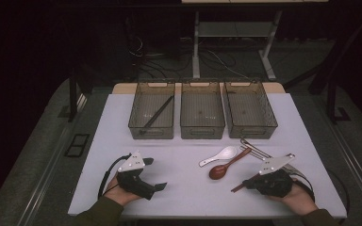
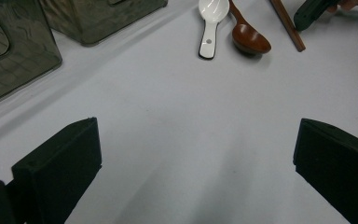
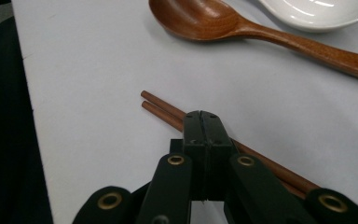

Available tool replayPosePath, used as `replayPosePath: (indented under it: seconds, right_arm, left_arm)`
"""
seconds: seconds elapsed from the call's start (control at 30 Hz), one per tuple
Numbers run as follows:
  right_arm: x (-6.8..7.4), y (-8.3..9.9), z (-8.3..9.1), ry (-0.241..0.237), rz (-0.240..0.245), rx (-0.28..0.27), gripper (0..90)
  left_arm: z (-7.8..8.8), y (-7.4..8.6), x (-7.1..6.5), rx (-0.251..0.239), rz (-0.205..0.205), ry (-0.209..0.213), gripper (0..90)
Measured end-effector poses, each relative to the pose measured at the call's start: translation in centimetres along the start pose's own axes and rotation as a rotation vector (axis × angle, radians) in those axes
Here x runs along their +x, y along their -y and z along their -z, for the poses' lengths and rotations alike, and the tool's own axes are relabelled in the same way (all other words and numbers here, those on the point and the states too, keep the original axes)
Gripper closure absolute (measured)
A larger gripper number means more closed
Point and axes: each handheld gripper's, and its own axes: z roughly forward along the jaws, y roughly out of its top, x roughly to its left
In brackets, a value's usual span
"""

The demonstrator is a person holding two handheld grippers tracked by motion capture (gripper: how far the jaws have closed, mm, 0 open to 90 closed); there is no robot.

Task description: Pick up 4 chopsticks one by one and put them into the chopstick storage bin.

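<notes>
Dim room, cables on the floor behind; a pale tabletop [image 1: 188, 188] carries everything. Right tool [image 3: 204, 122] sits low at the near right of the tabletop, its jaws pressed fully together with no gap between them. Whether they pinch anything is unclear: the pair of brown chopsticks [image 3: 161, 108] runs directly under the closed tips, lying flat on the surface, its near ends poking out just past the jaws toward the table's front edge. Just beyond the tool lies a wooden spoon [image 3: 200, 18], bowl up, and touching or just beside it a white ceramic spoon [image 3: 317, 14]. Some metal utensils [image 1: 257, 149] lie just behind the right tool in the high view.

Left tool [image 2: 191, 163] rests at the near left, jaws wide apart over bare tabletop, holding nothing, well apart from the spoons.

Three mesh bins [image 1: 202, 117] stand side by side at the far edge; the left one holds a dark stick [image 1: 158, 114] leaning diagonally.
</notes>
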Motion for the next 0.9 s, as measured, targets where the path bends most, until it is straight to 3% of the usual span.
replayPosePath:
  seconds: [0.9]
  right_arm:
    - [-1.1,-1.9,-1.9,0.083,0.0,-0.007,89.8]
  left_arm:
    - [0.0,0.0,0.0,-0.002,-0.003,0.006,0.6]
